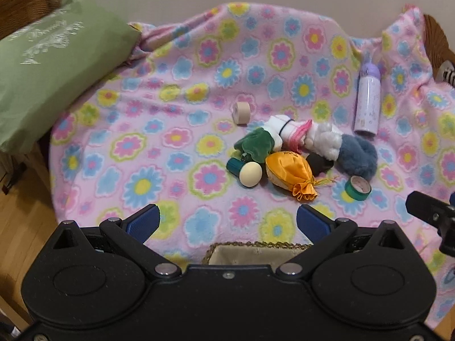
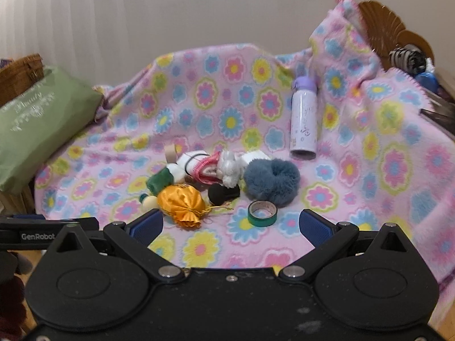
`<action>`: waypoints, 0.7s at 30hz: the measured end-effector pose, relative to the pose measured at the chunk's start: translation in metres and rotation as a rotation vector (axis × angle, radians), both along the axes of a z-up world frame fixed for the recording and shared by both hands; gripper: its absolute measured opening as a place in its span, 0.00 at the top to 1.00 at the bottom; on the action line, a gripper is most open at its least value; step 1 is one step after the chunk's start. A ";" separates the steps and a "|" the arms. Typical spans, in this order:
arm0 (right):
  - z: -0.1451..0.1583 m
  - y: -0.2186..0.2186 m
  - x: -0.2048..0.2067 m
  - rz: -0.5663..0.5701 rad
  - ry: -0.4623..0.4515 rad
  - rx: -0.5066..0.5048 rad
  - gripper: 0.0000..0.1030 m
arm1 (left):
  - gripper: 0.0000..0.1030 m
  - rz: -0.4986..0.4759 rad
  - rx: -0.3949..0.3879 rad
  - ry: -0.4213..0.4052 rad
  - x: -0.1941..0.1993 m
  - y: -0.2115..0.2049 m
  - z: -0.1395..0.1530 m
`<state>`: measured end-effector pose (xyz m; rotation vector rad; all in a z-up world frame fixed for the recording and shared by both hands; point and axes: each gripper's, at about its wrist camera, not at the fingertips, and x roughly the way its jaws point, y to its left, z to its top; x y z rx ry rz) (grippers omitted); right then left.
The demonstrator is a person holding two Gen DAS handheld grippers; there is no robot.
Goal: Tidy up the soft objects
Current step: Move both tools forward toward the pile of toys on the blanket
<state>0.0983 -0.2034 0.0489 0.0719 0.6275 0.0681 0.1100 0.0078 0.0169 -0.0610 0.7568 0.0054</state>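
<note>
The soft objects, among them a blue scrunchie (image 2: 272, 181), an orange satin pouch (image 2: 182, 202) and a white plush (image 2: 231, 167), lay heaped mid-blanket (image 2: 398, 170) among tape rolls and a bottle (image 2: 303, 122). The woven basket (image 1: 256, 251) at the near edge looked empty, so sorting seemed unstarted. Left claw (image 1: 227, 221) and right claw (image 2: 231, 226) hovered released, grasping nothing.

The left gripper's body hides most of the woven basket (image 1: 257, 248); beside it, the green pillow (image 1: 48, 76) is cut off.
</note>
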 end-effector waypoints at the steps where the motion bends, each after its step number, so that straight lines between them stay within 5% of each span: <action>1: -0.003 -0.002 0.009 0.004 0.016 -0.006 0.01 | 0.03 -0.013 0.002 0.016 0.008 -0.001 -0.003; 12: -0.062 -0.029 0.099 -0.031 0.254 0.008 0.16 | 0.04 -0.085 0.022 0.129 0.076 -0.011 -0.039; 21: -0.095 -0.035 0.142 -0.065 0.346 -0.004 0.24 | 0.11 -0.154 0.052 0.179 0.115 -0.021 -0.066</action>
